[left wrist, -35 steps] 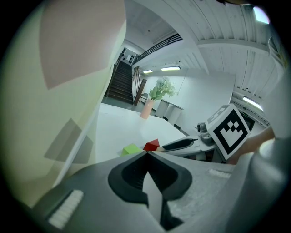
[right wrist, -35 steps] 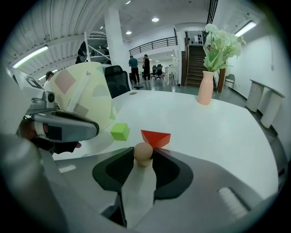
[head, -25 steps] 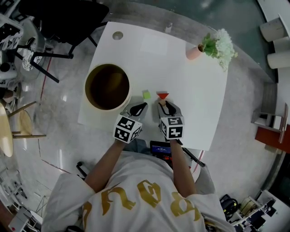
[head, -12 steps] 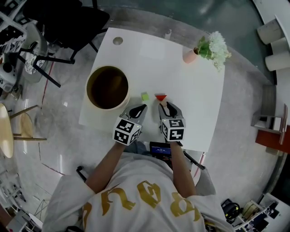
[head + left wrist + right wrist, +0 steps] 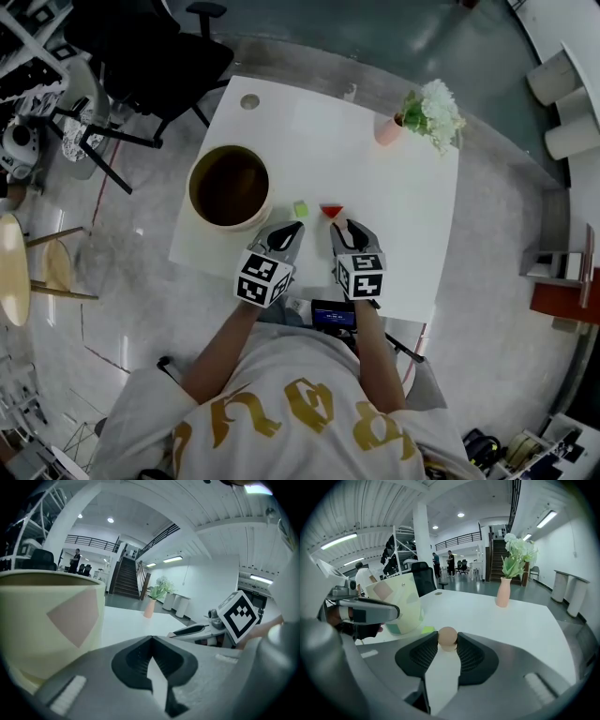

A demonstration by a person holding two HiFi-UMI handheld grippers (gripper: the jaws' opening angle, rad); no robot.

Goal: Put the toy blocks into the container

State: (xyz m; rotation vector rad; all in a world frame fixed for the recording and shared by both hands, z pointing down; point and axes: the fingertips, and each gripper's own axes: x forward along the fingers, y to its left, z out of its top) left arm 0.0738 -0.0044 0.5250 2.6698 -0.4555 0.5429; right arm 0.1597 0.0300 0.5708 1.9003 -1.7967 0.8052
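Note:
A cream round container (image 5: 228, 186) with a dark inside stands at the left of the white table (image 5: 394, 197). A small green block (image 5: 300, 209) lies to its right. Close by, a red triangular piece (image 5: 332, 211) shows at the tips of my right gripper (image 5: 342, 228). In the right gripper view that gripper (image 5: 447, 638) is shut on a small tan round toy piece (image 5: 447, 637). I cannot tell whether the red piece belongs to it. My left gripper (image 5: 286, 234) hovers near the container's front, and its jaws (image 5: 151, 638) meet at the tips with nothing between them.
A pink vase with white flowers (image 5: 424, 112) stands at the table's far right corner, and a round hole (image 5: 249, 101) marks the far left. A black chair (image 5: 150, 47) sits beyond the table. A dark device (image 5: 332, 314) lies at the person's lap by the near edge.
Both grippers have risen a little above the table, the right one keeping its grip on the tan piece. The green block and the container have not moved.

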